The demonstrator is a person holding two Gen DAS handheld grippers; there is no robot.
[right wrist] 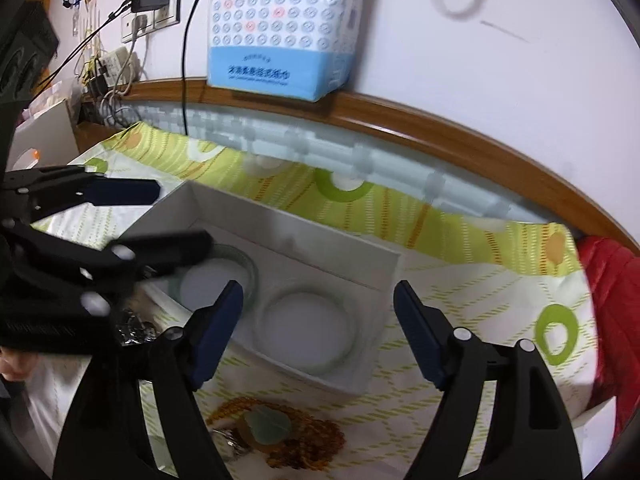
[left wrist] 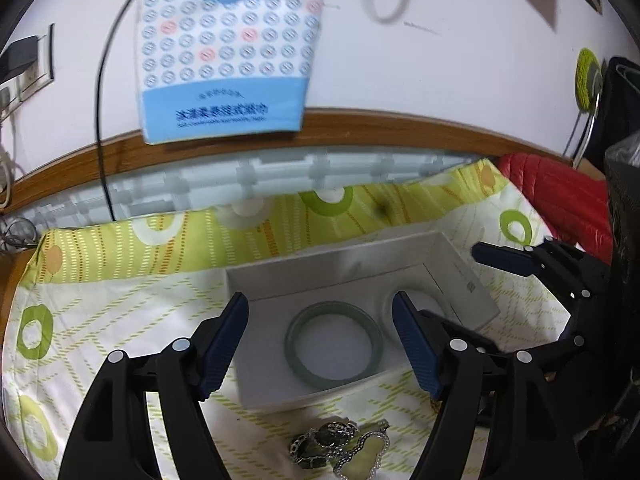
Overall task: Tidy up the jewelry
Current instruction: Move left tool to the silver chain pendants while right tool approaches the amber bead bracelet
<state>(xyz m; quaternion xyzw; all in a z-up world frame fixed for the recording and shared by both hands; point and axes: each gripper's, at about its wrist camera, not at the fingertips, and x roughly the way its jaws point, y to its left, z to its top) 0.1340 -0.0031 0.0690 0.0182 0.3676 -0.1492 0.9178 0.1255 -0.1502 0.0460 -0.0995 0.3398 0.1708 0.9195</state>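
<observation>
A shallow white box (left wrist: pixel 280 276) (right wrist: pixel 384 264) lies on the patterned cloth. In it lie a green jade bangle (left wrist: pixel 334 346) (right wrist: pixel 250 266) and a pale white bangle (right wrist: pixel 310 330) (left wrist: pixel 430 294). My left gripper (left wrist: pixel 320 344) is open and empty, just above the green bangle. My right gripper (right wrist: pixel 318 330) is open and empty, just above the white bangle. Silver pendants (left wrist: pixel 340 450) lie in front of the box. An amber bead necklace (right wrist: pixel 296 440) with a pale green leaf pendant (right wrist: pixel 268 426) lies on the cloth below my right gripper.
A tissue pack (left wrist: pixel 228 48) hangs on the wall above the wooden rail (left wrist: pixel 360 120). A red padded garment (left wrist: pixel 560 196) lies at the right. Cables and sockets (right wrist: pixel 140 20) are at the left. The other gripper (right wrist: pixel 100 224) shows at the left of the right wrist view.
</observation>
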